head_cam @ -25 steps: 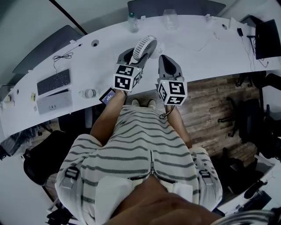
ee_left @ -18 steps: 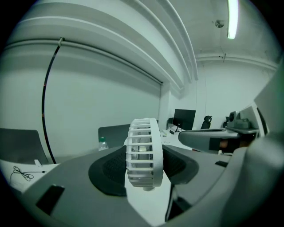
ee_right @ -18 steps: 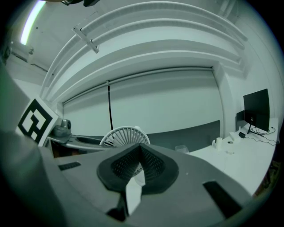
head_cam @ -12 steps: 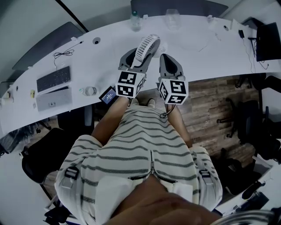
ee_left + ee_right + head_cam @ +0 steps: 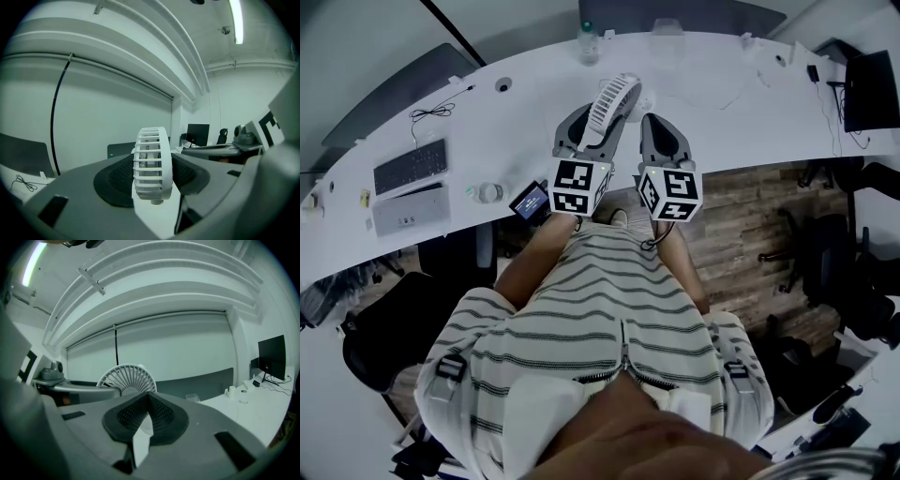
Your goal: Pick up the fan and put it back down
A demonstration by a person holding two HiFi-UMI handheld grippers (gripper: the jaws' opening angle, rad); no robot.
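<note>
My left jaws are clamped on the small white desk fan [image 5: 151, 140]. The left gripper [image 5: 153, 174] has one dark ribbed pad on each flat face of the round grille. The fan stands edge-on to me, with its disc running along the line of the jaws and its rim upright. Its short stub of a foot points down at the white desk [image 5: 722, 103] below. I judge it to be off the surface, though I cannot see the gap under the foot.

My right gripper [image 5: 146, 411] is just beside it, with its pads pressed together on nothing. From that side I see the grille broadside, up and to the left of the jaw tips and apart from them.

Setting it down falls to the left hand alone. I judge that calls for a straight drop, with the disc kept vertical so the foot lands flat.
</note>
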